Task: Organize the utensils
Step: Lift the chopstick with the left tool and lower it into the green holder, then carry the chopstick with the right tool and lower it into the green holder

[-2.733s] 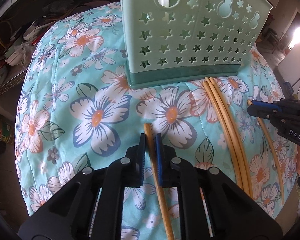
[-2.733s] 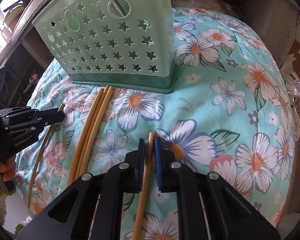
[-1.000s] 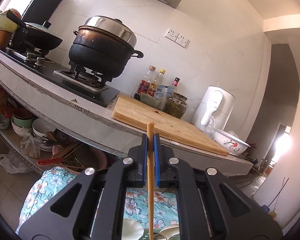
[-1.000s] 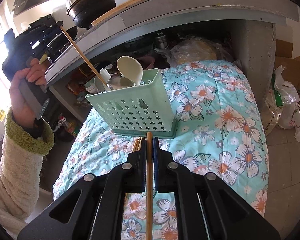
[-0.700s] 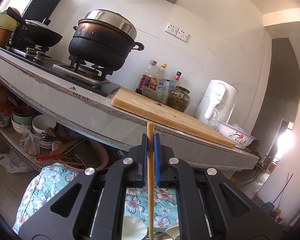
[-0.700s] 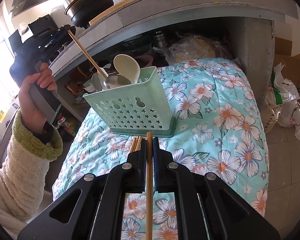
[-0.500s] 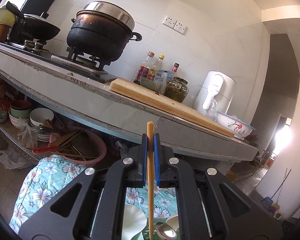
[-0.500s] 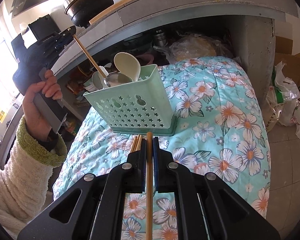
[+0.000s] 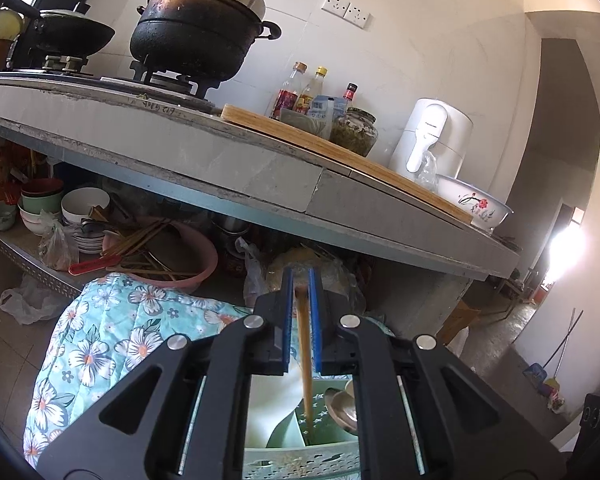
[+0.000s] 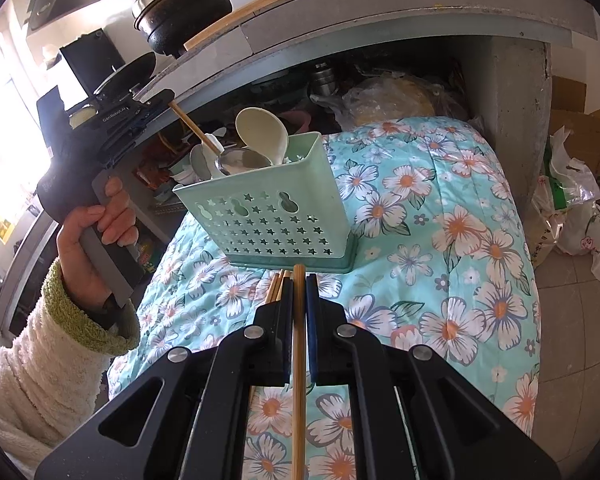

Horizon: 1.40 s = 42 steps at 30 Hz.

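A mint green utensil basket (image 10: 284, 216) with star holes stands on a floral cloth (image 10: 440, 240) and holds spoons and a white ladle (image 10: 262, 132). My left gripper (image 9: 300, 280) is above the basket (image 9: 300, 462); its jaws stand slightly apart around a bamboo chopstick (image 9: 305, 364) that slants down into the basket. The right wrist view shows that gripper (image 10: 156, 106) with the chopstick (image 10: 190, 126) below it. My right gripper (image 10: 299, 278) is shut on another bamboo chopstick (image 10: 299, 360) in front of the basket.
Several more chopsticks (image 10: 276, 286) lie on the cloth just left of my right gripper. A concrete counter (image 9: 284, 184) with a black pot (image 9: 200, 28), cutting board and bottles overhangs behind. Bowls and a pink basin (image 9: 172, 256) sit on the shelf below.
My left gripper has lowered its chopstick into the basket and its jaws have parted a little, so the stick now slants and sits lower. My right gripper has kept still with its chopstick.
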{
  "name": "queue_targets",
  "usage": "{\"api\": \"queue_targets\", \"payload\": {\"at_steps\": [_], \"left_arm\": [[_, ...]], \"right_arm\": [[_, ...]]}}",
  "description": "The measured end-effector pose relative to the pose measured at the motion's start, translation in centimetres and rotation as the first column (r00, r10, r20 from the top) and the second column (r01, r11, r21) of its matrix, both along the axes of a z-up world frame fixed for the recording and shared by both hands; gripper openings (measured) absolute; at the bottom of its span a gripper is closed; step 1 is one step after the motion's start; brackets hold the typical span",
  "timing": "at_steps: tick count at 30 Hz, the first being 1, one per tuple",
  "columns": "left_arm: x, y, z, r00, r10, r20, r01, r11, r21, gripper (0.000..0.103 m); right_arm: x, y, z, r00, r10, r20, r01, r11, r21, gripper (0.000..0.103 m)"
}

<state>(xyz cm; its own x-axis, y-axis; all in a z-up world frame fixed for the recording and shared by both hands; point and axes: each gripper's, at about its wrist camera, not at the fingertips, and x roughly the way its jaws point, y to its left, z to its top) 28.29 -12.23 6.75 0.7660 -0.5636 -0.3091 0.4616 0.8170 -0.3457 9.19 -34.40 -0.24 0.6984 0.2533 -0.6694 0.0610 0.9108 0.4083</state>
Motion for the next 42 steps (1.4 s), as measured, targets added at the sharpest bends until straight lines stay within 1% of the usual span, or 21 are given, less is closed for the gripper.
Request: {"api": "queue_targets", "payload": {"at_steps": [4,8,10,13,16,21,24,28,31,34,38,40,42], "left_arm": [[-0.5,0.3,0.0,1.000,0.007,-0.004,-0.006,1.000,0.007,0.024],[-1.1,0.9,0.2,1.000,0.006,-0.008,-0.006,1.000,-0.002,0.029],[-1.5,1.5,0.4,1.000,0.006,-0.007,-0.006,1.000,-0.013,0.034],[-2.5,2.7,0.7,1.000,0.016,-0.001,-0.016,0.999,-0.031,0.037],[-3.7,4.2,0.7,0.999,0.036,-0.007,-0.036,0.999,-0.034,0.038],[-5.7,6.9,-0.5,0.996,0.060,-0.060,-0.063,0.997,-0.047,0.039],[-7.2,8.0,-1.3,0.995,0.060,-0.075,-0.062,0.998,-0.032,0.039],[-9.4,9.6,-2.4,0.994,0.077,-0.080,-0.079,0.997,-0.012,0.039],[-10.4,11.0,-3.1,0.992,0.090,-0.086,-0.091,0.996,-0.007,0.039],[-11.1,12.1,-3.5,0.991,0.110,-0.076,-0.110,0.994,0.004,0.039],[-11.5,13.4,-3.8,0.989,0.129,-0.067,-0.129,0.992,0.005,0.039],[-11.4,13.8,-3.9,0.989,0.134,-0.065,-0.134,0.991,0.007,0.039],[-11.2,14.2,-4.0,0.988,0.140,-0.067,-0.140,0.990,0.007,0.039]], "right_arm": [[-0.1,0.1,0.2,1.000,0.001,0.004,-0.001,1.000,-0.006,0.006],[-0.1,0.3,0.7,1.000,0.006,0.011,-0.006,1.000,-0.018,0.006],[0.0,0.5,1.1,1.000,0.008,0.019,-0.007,1.000,-0.023,0.006],[0.3,0.7,2.0,0.999,0.013,0.040,-0.012,1.000,-0.029,0.006],[1.0,1.1,3.2,0.997,0.030,0.075,-0.028,0.999,-0.028,0.006],[3.1,2.2,6.5,0.982,0.069,0.177,-0.063,0.997,-0.038,0.006],[4.9,3.1,9.4,0.961,0.095,0.260,-0.083,0.995,-0.058,0.006],[8.1,4.5,13.4,0.922,0.110,0.372,-0.087,0.993,-0.079,0.006],[10.6,5.6,15.9,0.883,0.120,0.454,-0.089,0.992,-0.088,0.006],[12.6,6.8,18.1,0.834,0.117,0.539,-0.071,0.992,-0.105,0.006],[15.2,7.8,19.8,0.786,0.098,0.610,-0.032,0.992,-0.118,0.006],[16.6,8.3,20.1,0.774,0.086,0.627,0.002,0.990,-0.139,0.006],[18.1,8.6,20.2,0.770,0.073,0.634,0.016,0.991,-0.133,0.006]]}}
